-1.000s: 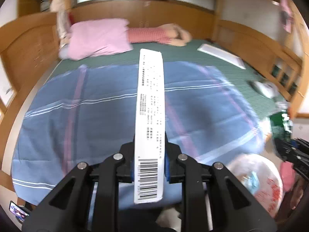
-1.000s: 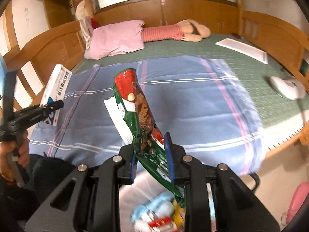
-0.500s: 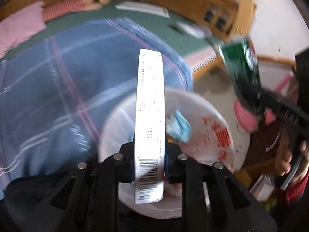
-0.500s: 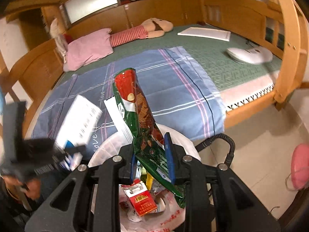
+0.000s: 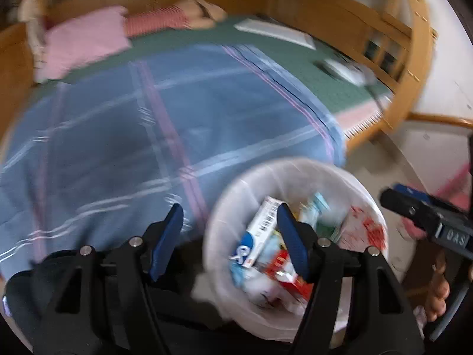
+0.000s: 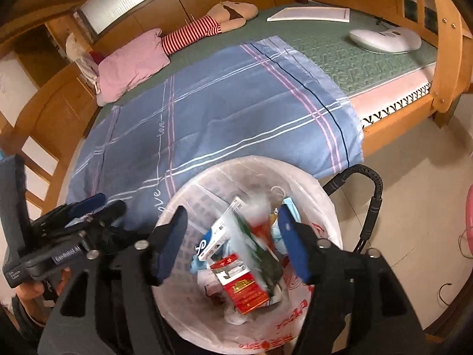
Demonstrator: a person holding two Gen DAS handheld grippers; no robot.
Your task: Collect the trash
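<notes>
A trash bin lined with a white plastic bag (image 6: 320, 204) stands by the bed; it also shows in the left wrist view (image 5: 224, 195). Inside lie a white and blue box (image 6: 217, 235), a green snack wrapper (image 6: 260, 254), a red packet (image 6: 242, 287) and other scraps. The white and blue box (image 5: 257, 230) also shows in the left wrist view. My right gripper (image 6: 232, 216) is open and empty above the bin. My left gripper (image 5: 230, 210) is open and empty over the bin's left rim. The left gripper (image 6: 88, 204) also shows at the left of the right wrist view.
A bed with a blue plaid blanket (image 6: 224, 103) lies behind the bin, in a wooden frame (image 6: 443, 44). On it are a pink pillow (image 6: 133, 62), a striped doll (image 6: 207, 29), a white flat board (image 6: 310, 14) and a white oval device (image 6: 384, 40). A black handle (image 6: 375, 195) stands right of the bin.
Both grippers opened over the bin. The white box dropped from the left one and the green wrapper from the right one; both now lie in the bin.
</notes>
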